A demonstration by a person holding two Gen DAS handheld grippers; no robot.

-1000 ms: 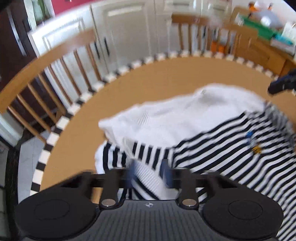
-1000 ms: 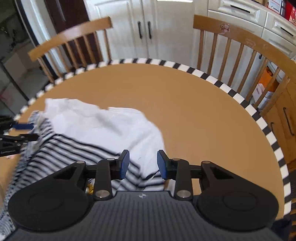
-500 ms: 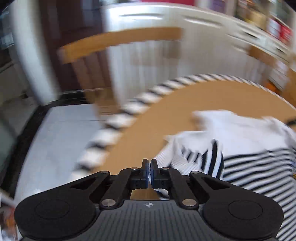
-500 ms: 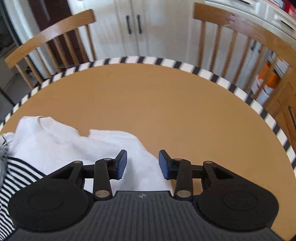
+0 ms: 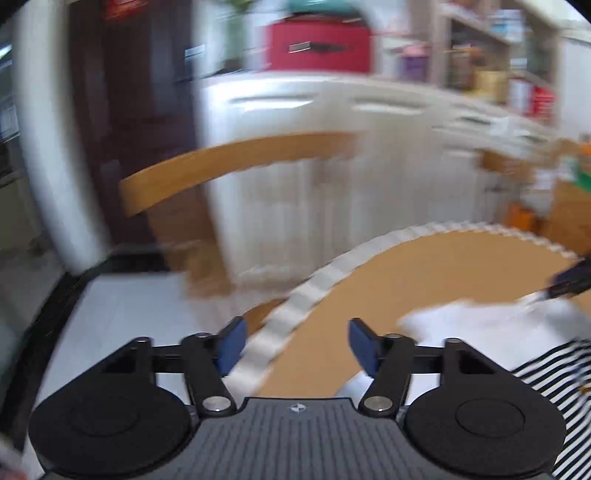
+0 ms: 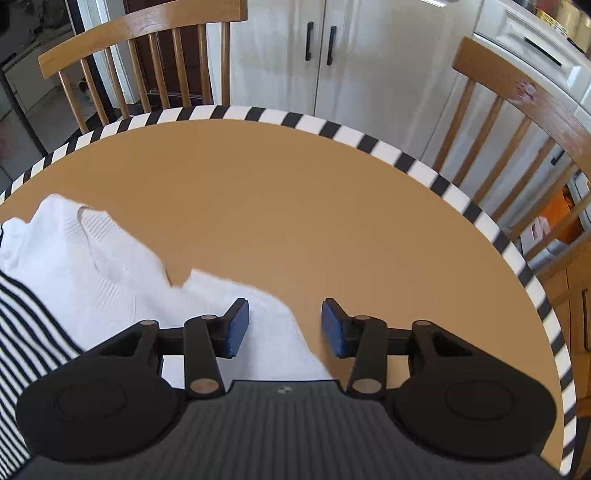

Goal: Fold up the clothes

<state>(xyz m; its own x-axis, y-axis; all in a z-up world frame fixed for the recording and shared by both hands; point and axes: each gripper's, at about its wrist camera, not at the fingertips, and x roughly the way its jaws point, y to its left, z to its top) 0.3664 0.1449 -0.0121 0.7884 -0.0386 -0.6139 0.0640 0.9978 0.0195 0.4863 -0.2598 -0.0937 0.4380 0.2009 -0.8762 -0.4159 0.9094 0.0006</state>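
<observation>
- The left hand-held gripper stands released, with nothing between its blue pads; its jaws have just been opening, and under the gap lie only the striped edge and bare top of the worktop.
- The left wrist view is heavily blurred. At 3 o'clock in it lies a white garment, and at 4 o'clock the black-and-white striped garment next to it.
- At 3 o'clock, at the frame's edge, a dark tip of the right hand-held gripper shows above the white garment; the blur hides whether it touches.
- In its own view the right hand-held gripper is released as well; its jaws have just been opening a little. The white garment lies beneath the gap, its edge running between the pads, and neither pad presses on it.
- There the white garment spreads from 9 o'clock toward 6 o'clock on the round worktop, and the striped garment lies at 8 o'clock, overlapping it.
- Two wooden chairs stand beyond the worktop's rim, one at 11 o'clock, one at 2 o'clock.
- White cabinets stand at 12 o'clock.
- A red box sits on top of the white cabinets at 12 o'clock in the left wrist view; its contents cannot be seen.
</observation>
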